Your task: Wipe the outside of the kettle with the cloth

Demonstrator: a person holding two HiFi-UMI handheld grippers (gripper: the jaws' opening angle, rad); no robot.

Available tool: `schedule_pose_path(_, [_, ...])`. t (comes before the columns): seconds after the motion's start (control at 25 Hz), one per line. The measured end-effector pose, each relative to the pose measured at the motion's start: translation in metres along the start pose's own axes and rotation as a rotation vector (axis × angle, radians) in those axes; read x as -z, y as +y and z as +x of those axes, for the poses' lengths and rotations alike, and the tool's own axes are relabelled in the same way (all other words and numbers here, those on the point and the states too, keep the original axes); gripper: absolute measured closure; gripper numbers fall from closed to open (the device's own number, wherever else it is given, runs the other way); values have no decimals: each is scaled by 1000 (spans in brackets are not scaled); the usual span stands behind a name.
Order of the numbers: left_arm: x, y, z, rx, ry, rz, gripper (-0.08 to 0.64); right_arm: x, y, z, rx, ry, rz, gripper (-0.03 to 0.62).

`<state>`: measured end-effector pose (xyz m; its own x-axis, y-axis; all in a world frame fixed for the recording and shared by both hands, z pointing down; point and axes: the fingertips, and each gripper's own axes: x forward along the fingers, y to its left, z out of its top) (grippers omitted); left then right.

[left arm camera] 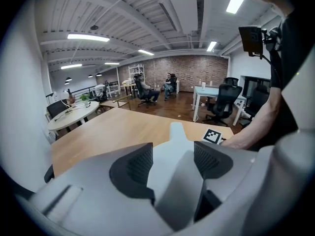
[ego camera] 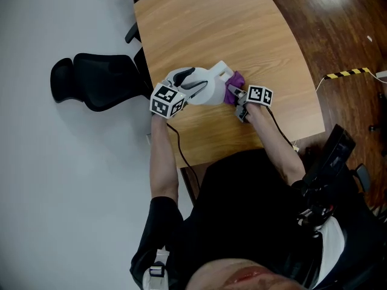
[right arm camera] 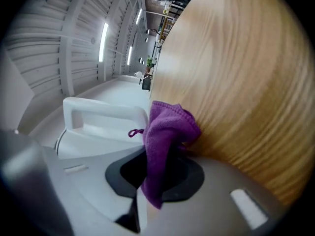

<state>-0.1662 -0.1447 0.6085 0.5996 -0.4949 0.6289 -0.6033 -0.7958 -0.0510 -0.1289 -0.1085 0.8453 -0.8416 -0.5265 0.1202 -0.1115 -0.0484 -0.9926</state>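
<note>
A wide wooden counter (ego camera: 242,29) carries a white kettle (ego camera: 205,84) set between the two grippers. The left gripper (ego camera: 184,94) has its jaws spread wide and clamped on the kettle's body, with the spout pointing away past the jaw tips. The right gripper (right arm camera: 157,167) has its jaws closed tight on a bunched purple cloth (right arm camera: 167,132), and the kettle's side and handle lie immediately to the left of those jaws, against or just beside the cloth, so this hand looks placed to wipe. Bare counter lies open ahead of them, and the near edge is not far behind.
</note>
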Motion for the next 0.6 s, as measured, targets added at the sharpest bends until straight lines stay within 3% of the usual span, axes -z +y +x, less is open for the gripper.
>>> schedule_pose_path(0.08, [-2,8,-1,-25,16,-54,104,4,-2,-3,-24,-37,10,546])
schedule_pose_path(0.16, [-17,14,-5,-110,-10,-167,112,-1,8,-17,-51,-79,7,545])
schedule_pose_path(0.2, [-27,15,-7,-149,-26,-213,117,-6,21,-27,-65,-105,12,545])
schedule_pose_path(0.28, [-46,16,-12,-210,-18,-231,129,-18,71,-46,-138,-156,43,545])
schedule_pose_path(0.32, [-52,18,-15,-235,1,-223,123,-25,110,-48,-249,-178,8,545])
schedule_pose_path(0.4, [-54,25,-21,-279,28,-238,111,-37,181,-40,-485,-196,-167,545])
schedule_pose_path(0.48, [-42,27,-22,-309,43,-255,105,-30,211,-30,-510,-151,-316,545])
schedule_pose_path(0.6, [-22,24,-15,-317,46,-238,134,-17,213,-22,-445,-92,-428,545])
